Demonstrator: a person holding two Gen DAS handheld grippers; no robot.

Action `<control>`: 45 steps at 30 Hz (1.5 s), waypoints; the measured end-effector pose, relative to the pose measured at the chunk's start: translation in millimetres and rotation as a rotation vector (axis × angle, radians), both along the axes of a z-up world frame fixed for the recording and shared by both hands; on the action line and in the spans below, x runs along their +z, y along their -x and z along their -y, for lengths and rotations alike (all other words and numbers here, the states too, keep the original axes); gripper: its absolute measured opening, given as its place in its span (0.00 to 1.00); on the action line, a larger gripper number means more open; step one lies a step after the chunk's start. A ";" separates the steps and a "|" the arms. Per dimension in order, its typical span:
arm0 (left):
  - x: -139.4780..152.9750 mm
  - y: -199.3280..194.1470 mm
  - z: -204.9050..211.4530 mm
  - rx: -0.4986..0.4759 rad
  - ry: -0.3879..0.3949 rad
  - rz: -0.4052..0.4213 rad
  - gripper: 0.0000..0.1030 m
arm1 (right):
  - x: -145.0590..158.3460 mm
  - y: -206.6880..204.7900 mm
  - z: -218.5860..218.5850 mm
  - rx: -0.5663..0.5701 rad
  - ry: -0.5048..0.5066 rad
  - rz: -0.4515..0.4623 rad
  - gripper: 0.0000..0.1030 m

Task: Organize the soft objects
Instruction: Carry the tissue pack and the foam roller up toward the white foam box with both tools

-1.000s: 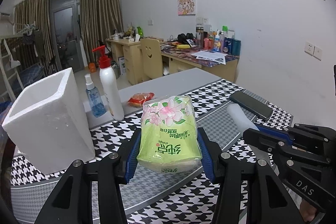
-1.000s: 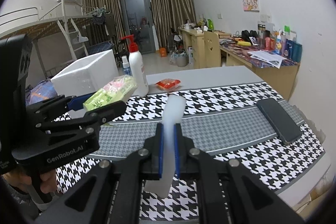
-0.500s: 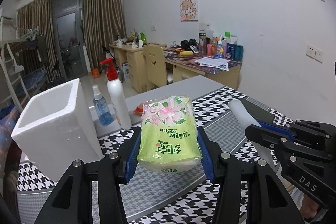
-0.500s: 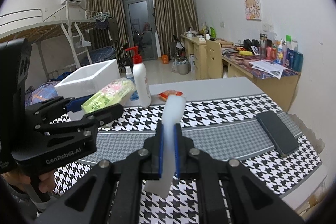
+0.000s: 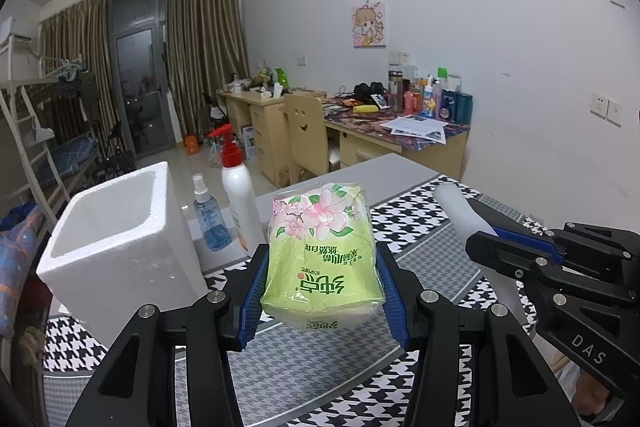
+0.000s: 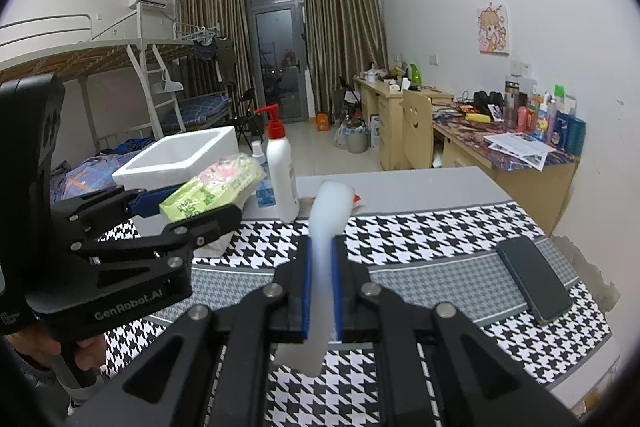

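Left wrist view: left gripper (image 5: 322,287) clamped on a green tissue pack (image 5: 320,259), blue pads pressing both sides, pack held clear above the houndstooth tabletop (image 5: 416,223). To the left, a white foam box (image 5: 120,239) standing open-topped, nothing seen inside from this angle. Beside it a small blue spray bottle (image 5: 208,215) and a tall white pump bottle (image 5: 238,199). At the right edge, the right gripper (image 5: 480,247) pinching a pale white foam strip (image 5: 456,207), held off the tabletop.

Right wrist view: right gripper (image 6: 320,291) closed tight on the white foam strip (image 6: 326,239), strip standing up between the pads and hanging a little below them. Left gripper (image 6: 200,203) seen side-on at the left, carrying the tissue pack (image 6: 216,183) near the front of the foam box (image 6: 180,163), not yet over its opening. A dark phone (image 6: 534,279) lying flat on the right of the tabletop (image 6: 440,227), well apart from everything else. A small red-orange packet (image 6: 357,198) partly hidden behind the strip, beyond the patterned mat.

Progress, as a judgement: both soft things picked up and in the air, neither put away. Probably left to do: carrying the pack and the strip over the foam box, presumably the container meant for them, and releasing them inside. Unclear whether the red-orange packet also counts as a soft thing to be sorted.
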State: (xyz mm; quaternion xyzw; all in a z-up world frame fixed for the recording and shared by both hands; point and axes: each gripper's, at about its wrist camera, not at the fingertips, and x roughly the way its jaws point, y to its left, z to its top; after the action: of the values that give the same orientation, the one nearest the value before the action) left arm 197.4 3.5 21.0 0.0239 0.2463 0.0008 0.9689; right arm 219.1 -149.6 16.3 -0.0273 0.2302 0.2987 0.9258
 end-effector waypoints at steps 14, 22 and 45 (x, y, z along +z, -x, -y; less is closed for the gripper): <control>18.0 1.8 -23.7 0.058 -0.016 0.041 0.51 | 19.6 -9.4 -20.4 0.041 -0.019 0.016 0.11; 27.3 3.5 -37.7 0.106 -0.024 0.058 0.51 | 28.9 -15.0 -32.7 0.071 -0.026 0.019 0.11; 47.2 1.9 -83.4 0.231 -0.051 0.089 0.51 | 51.7 -24.1 -82.7 0.183 -0.030 0.035 0.11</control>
State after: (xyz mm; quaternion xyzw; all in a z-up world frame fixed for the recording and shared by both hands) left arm 195.5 86.9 68.3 0.0198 0.2040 0.1196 0.9714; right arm 243.2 -66.9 68.0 -0.0395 0.2061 0.3851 0.8987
